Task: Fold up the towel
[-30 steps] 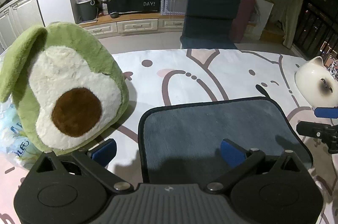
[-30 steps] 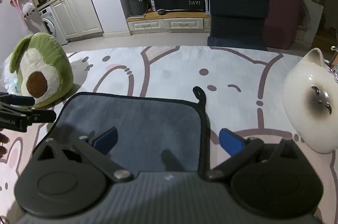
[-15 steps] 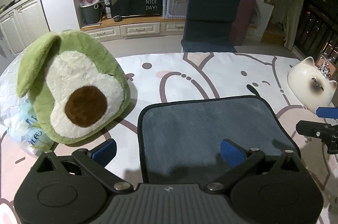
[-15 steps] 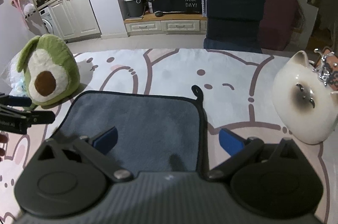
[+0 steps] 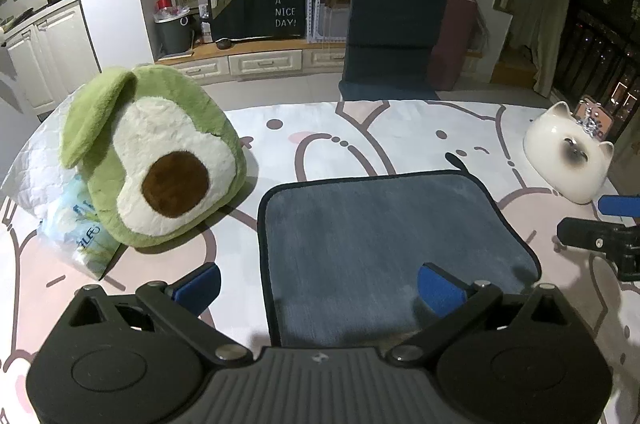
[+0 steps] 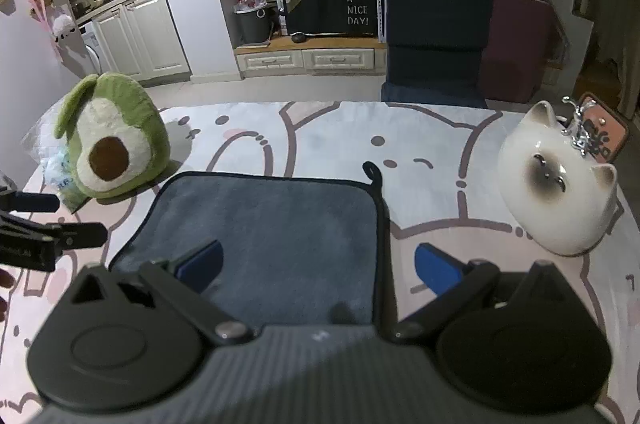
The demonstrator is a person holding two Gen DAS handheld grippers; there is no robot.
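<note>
A dark grey towel (image 5: 384,244) with black trim lies flat on the patterned tablecloth; it also shows in the right wrist view (image 6: 272,236). Its hanging loop (image 6: 372,171) sticks out at the far right corner. My left gripper (image 5: 318,288) is open and empty, above the towel's near left edge, which runs between the blue pads. My right gripper (image 6: 316,264) is open and empty, above the towel's near right edge. Each gripper shows at the side of the other's view.
A green avocado plush (image 5: 152,159) sits left of the towel on a plastic packet (image 5: 80,224). A white ceramic cat (image 6: 556,179) stands to the right. A dark chair (image 5: 392,39) is beyond the table's far edge.
Both grippers have drawn back and risen a little, so the towel, plush and cat look smaller and farther away. Both stay open. The towel has not moved.
</note>
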